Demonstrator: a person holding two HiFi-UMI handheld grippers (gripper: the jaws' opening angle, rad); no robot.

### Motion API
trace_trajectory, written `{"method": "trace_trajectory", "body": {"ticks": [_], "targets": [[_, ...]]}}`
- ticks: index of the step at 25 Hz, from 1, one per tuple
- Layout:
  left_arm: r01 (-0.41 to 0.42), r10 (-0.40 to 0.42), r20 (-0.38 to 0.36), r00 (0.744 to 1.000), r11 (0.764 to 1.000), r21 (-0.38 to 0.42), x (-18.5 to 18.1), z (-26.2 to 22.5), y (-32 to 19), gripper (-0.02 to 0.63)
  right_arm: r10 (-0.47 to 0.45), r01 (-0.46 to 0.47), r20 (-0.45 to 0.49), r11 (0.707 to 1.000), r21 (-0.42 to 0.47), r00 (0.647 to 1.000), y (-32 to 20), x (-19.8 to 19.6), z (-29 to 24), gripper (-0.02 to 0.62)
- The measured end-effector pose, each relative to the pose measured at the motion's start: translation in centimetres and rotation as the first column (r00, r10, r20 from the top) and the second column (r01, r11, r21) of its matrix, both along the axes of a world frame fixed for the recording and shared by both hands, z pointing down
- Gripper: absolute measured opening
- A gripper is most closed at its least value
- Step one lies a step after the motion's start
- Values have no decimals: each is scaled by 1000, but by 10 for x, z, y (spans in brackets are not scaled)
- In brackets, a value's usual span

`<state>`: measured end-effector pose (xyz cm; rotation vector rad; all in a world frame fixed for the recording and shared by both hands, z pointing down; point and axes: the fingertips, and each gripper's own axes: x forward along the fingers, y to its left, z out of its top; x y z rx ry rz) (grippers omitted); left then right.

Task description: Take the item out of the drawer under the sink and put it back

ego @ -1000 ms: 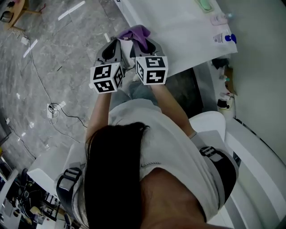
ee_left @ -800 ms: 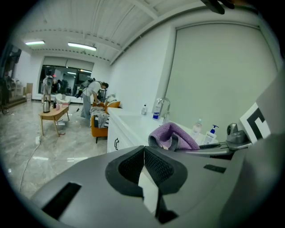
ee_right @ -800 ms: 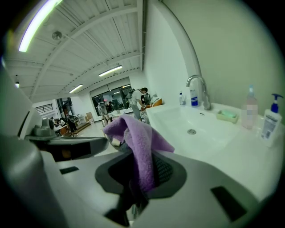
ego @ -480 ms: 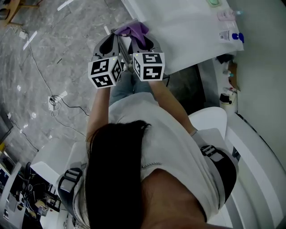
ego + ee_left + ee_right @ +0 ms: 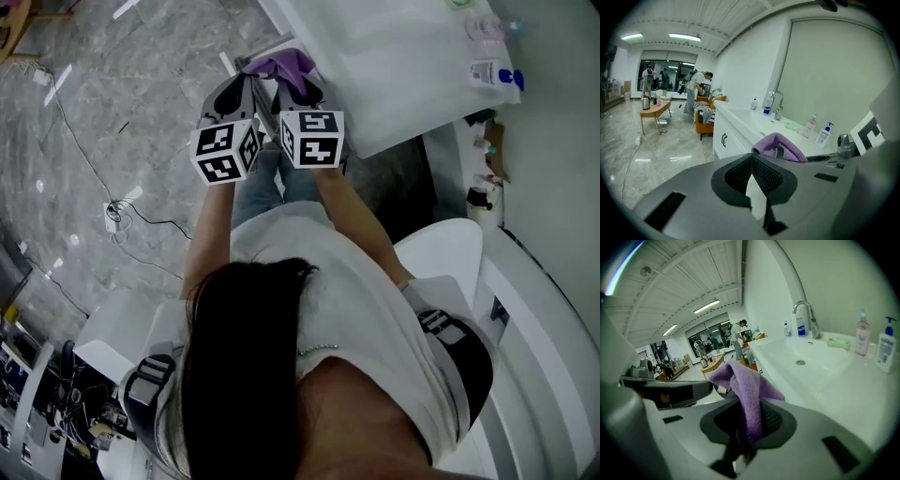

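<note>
Both grippers have dropped slightly since the earlier frames. They're still side by side at the front edge of the counter [image 5: 394, 66], upper centre of the head view.

- Right gripper [image 5: 281, 82]: jaws nearly closed, pinching the purple cloth [image 5: 286, 64]. In its own view the cloth [image 5: 745, 390] runs down between the pads and bunches above them, so the grip looks firm.
- Left gripper [image 5: 244, 84]: jaws closed tip to tip on nothing. The cloth seen behind them [image 5: 780, 145] belongs to the right gripper.
- Cloth is in the air, level with the counter edge and beside the sink [image 5: 806, 359], touching neither.
- Drawer: no view clearly shows it. Only the white cabinet front [image 5: 725, 140] with a dark handle shows, at the centre left of the left gripper view.

Judgement: the item is already out, and the descent looks like the start of the put-back. The free left gripper is probably the one to handle the drawer front. Risk: loose cloth snagging on the drawer edge.
</note>
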<state>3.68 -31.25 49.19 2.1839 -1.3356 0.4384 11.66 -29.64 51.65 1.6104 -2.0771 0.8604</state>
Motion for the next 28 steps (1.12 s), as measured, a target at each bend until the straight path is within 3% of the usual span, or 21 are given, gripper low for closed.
{"method": "trace_trajectory", "body": {"ticks": [22, 28], "targets": [[-58, 61, 18, 998, 990, -127, 2, 102, -19, 5, 11, -17, -43, 992, -128, 999, -6, 3, 113, 86], [-69, 72, 16, 997, 984, -167, 4, 136, -20, 5, 50, -60, -60, 985, -159, 997, -6, 5, 148, 86]]}}
